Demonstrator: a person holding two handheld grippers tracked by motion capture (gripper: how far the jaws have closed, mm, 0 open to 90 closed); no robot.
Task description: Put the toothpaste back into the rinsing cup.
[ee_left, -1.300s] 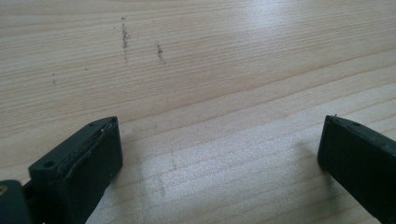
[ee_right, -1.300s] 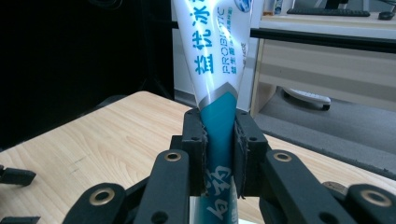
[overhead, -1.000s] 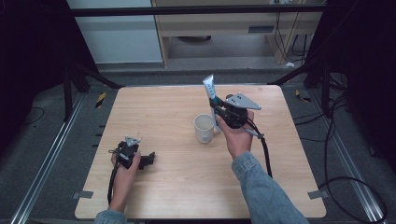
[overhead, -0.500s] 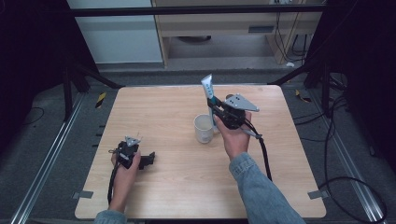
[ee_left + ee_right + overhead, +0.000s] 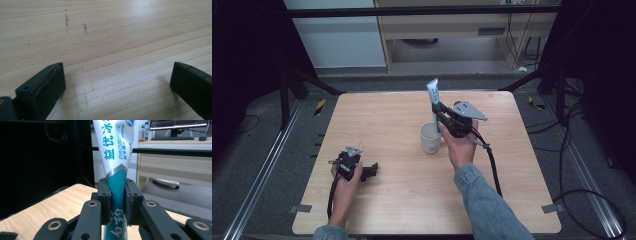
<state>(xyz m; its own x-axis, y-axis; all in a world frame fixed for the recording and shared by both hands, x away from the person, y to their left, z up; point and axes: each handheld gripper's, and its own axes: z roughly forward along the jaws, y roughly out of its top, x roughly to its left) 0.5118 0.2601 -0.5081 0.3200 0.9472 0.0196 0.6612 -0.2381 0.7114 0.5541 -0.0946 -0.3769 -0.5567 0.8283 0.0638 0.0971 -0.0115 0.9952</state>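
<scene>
A: Pale wooden rectangular tabletop (image 5: 387, 125), bare but for one thing near its middle.

B: Squat off-white ceramic mug (image 5: 430, 138), upright, mouth open upward; taken as the landmark from here on.

A: Just right of the mug, right claw (image 5: 439, 114), pinching the white and teal plastic toothpaste tube (image 5: 434, 95). Gripped low on the teal part, pads (image 5: 106, 202) pressed flat against both faces.

B: Held upright, flat crimped end high, lower end hanging just above the mug's far right rim. Probably kept vertical so as to drop straight into the mouth without catching the rim.

A: Not yet inside, not touching the mug as far as can be judged.

B: Well left of the mug and nearer the front edge, left claw (image 5: 371, 171), spread wide, nothing between its jaws but bare wood. Resting low there, likely parked out of the way.
</scene>
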